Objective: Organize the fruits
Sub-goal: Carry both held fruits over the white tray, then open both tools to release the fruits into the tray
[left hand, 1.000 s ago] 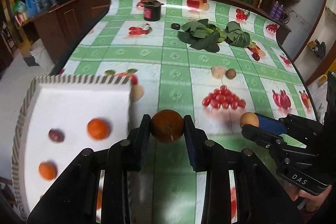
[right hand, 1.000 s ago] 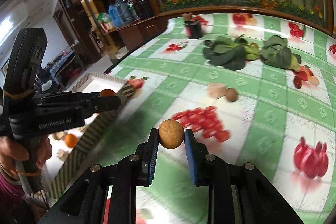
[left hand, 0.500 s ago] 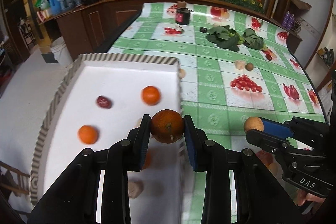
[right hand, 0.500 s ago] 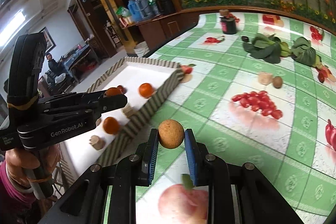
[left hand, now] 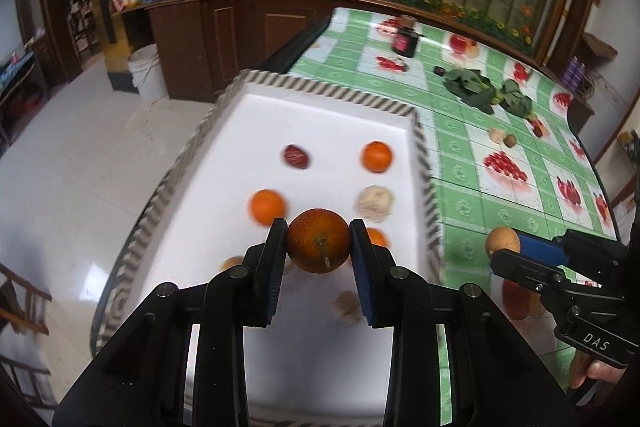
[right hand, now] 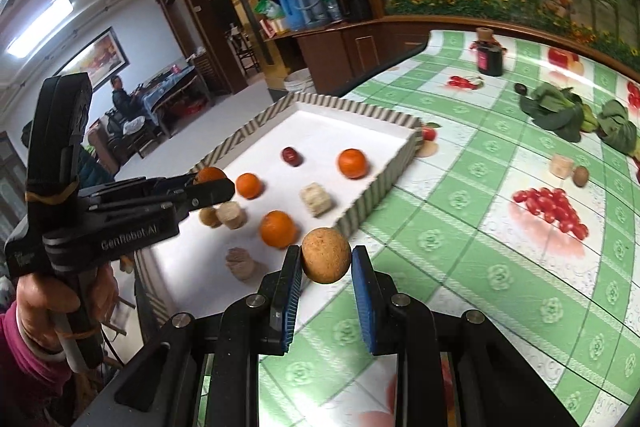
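My left gripper [left hand: 319, 247] is shut on a dark orange fruit [left hand: 319, 246] and holds it above the white tray [left hand: 328, 109] with a striped rim. The tray holds several oranges [left hand: 376, 156], a dark red fruit [left hand: 296, 156] and several pale pieces [left hand: 375, 203]. My right gripper [right hand: 326, 259] is shut on a round tan fruit [right hand: 326, 255] just outside the tray's [right hand: 376, 201] near right corner, above the tablecloth. It also shows in the left wrist view [left hand: 505, 247], to the right of the tray.
On the green checked tablecloth [right hand: 500, 227] lie a pale piece [right hand: 561, 166] and a small brown fruit [right hand: 581, 175], leafy greens [right hand: 560, 111] and a dark jar [right hand: 489, 57] farther back. The tray overhangs the table's left edge, with floor below.
Both grippers have moved left with their fruits. The left one went from above the tablecloth to over the tray; the right one came up beside the tray's corner.
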The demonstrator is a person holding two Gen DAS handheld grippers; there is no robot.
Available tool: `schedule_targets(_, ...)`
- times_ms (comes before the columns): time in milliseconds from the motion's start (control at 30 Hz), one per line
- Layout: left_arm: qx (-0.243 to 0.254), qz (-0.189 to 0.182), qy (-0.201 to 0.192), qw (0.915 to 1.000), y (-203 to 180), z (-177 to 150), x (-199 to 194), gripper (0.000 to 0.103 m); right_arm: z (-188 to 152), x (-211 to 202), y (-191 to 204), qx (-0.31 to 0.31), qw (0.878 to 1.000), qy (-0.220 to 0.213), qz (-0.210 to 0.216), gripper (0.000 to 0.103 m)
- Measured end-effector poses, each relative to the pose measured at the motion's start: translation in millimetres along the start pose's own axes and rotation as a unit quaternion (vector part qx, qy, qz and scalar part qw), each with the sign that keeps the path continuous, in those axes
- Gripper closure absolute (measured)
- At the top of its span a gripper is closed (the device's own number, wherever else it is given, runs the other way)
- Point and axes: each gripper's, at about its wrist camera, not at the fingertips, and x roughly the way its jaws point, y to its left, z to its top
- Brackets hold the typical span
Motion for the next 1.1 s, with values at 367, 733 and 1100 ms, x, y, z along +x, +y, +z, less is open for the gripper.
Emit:
schedule_targets(367, -0.029, 0.019, 0.029, 0.999, 44, -28, 0, 0.072, 8, 35, 29, -0.031, 0.999, 0.027, 0.027, 0.079)
schedule_targets(733, -0.026, 0.018, 0.049, 0.9983, 49, -45, 13, 0.072, 43, 77, 52, -0.067, 0.996, 0.045, 0.036, 0.079)
schedule_targets(1100, -0.016, 0.01, 0.057, 0.9982, 37, -48, 29, 0.072, 61, 138, 53, -0.1, 0.99, 0.103, 0.002, 0.079)
